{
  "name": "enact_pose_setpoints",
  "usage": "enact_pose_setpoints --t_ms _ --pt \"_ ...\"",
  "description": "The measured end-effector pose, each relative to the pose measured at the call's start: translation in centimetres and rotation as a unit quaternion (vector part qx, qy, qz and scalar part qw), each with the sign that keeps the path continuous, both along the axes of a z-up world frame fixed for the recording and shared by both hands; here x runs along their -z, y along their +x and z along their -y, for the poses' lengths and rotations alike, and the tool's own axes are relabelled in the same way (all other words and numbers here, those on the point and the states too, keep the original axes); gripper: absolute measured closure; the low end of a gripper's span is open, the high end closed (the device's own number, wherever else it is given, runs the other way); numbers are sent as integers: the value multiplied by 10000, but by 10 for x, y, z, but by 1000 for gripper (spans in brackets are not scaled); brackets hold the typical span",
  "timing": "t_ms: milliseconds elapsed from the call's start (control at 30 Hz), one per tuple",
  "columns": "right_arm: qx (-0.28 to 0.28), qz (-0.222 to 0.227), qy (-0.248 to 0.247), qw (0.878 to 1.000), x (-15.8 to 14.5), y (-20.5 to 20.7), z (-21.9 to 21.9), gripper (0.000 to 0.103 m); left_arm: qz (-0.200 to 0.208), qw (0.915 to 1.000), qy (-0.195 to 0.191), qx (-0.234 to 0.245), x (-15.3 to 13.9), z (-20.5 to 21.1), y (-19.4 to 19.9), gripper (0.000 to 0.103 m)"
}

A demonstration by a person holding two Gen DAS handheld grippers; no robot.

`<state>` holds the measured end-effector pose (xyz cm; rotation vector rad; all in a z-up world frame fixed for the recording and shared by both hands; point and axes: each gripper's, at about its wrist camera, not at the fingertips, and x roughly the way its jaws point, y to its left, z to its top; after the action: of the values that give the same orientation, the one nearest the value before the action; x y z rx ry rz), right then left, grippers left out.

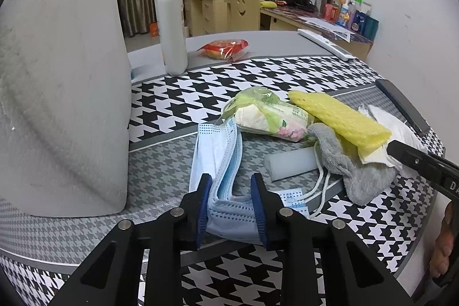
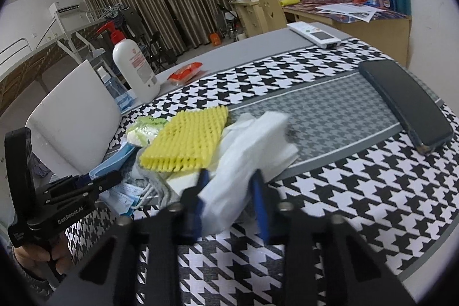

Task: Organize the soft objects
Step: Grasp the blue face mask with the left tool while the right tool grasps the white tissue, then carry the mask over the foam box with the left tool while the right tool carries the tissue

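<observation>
A stack of blue face masks [image 1: 218, 162] lies on the houndstooth cloth. My left gripper [image 1: 231, 191] is shut on its near end, and the masks bunch up between the blue pads. In the right wrist view my right gripper [image 2: 231, 182] is shut on a crumpled white tissue [image 2: 258, 145], which fills the gap between its pads. Between the two lie a yellow foam net [image 1: 341, 116], a green floral tissue packet [image 1: 269, 113] and a grey sock [image 1: 355, 171] with white cords. A small white foam slab [image 1: 289, 162] sits beside the masks.
A big white foam block [image 1: 57, 93] stands close on the left. Behind it are a red-pump lotion bottle [image 1: 170, 19] and a red snack packet [image 1: 225, 48]. A remote [image 2: 314, 35] and a dark phone [image 2: 407, 105] lie on the right of the table. Desks line the far wall.
</observation>
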<state>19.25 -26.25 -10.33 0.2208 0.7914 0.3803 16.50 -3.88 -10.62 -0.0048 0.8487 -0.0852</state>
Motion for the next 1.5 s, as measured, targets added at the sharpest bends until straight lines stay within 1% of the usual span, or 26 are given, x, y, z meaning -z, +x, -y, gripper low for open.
enact_pose_setpoints --t_ms 133,267,500,600,767,1267,1500 --pt "37 154 -17 9999 -6 -4 2 91 88 9999 -55 23 -5 -1 -4 82" --pt "133 392 -18 9991 -18 -10 6 93 206 9998 -64 17 -11 -2 -9 83" --pt "263 756 -99 9967 -40 -16 9 94 469 9988 -140 65 -25 -5 -21 87" --pt "309 873 -134 9956 -48 -20 10 94 530 9985 -141 83 -29 -5 -25 89" --pt "311 1026 -160 9941 -56 -26 9 94 657 9976 -180 76 -37 -8 -32 89" --pt "13 1384 -309 9899 -72 -36 -9 93 1202 9926 -159 32 -68 -15 -55 89" --pt "-124 1516 -316 9879 -77 -42 -18 93 1436 9896 -74 0 -81 -18 -64 89"
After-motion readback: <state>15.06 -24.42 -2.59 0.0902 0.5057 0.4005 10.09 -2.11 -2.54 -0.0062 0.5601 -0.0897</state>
